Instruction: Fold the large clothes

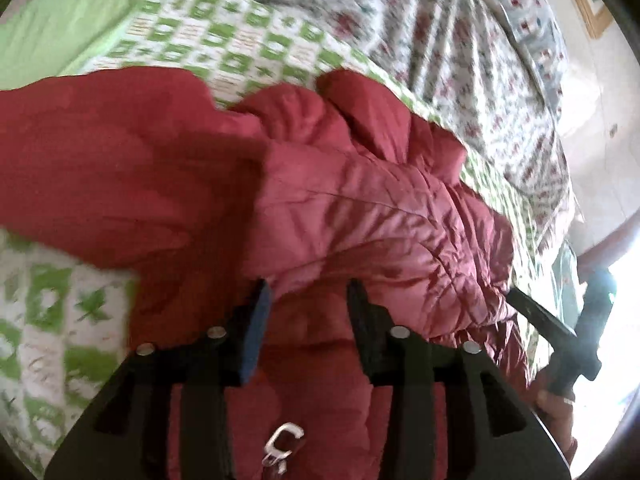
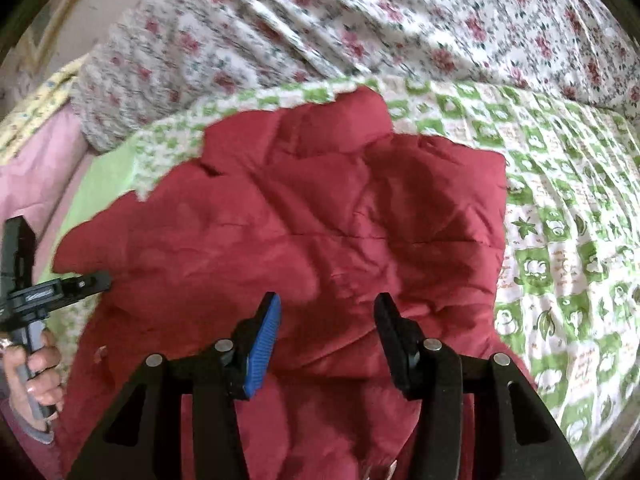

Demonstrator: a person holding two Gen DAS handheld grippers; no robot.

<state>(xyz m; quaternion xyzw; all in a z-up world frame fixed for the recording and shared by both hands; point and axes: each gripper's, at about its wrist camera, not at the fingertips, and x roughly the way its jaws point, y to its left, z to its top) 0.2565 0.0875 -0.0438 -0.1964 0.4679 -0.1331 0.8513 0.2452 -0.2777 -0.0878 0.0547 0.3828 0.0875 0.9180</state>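
The red padded jacket (image 2: 304,232) lies on the green-checked quilt (image 2: 560,208) spread over the bed, bunched and rumpled rather than squared off, so you look to be early or midway in the fold. Your left tongs (image 1: 308,292) and right tongs (image 2: 326,308) both hang over its near edge with fingers apart, gripping nothing. What remains, by my judgement: flattening, sleeves in, and the final halving.

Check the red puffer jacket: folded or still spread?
Partly folded: the red jacket lies bunched on the green-checked quilt, layers overlapping, not a neat bundle.
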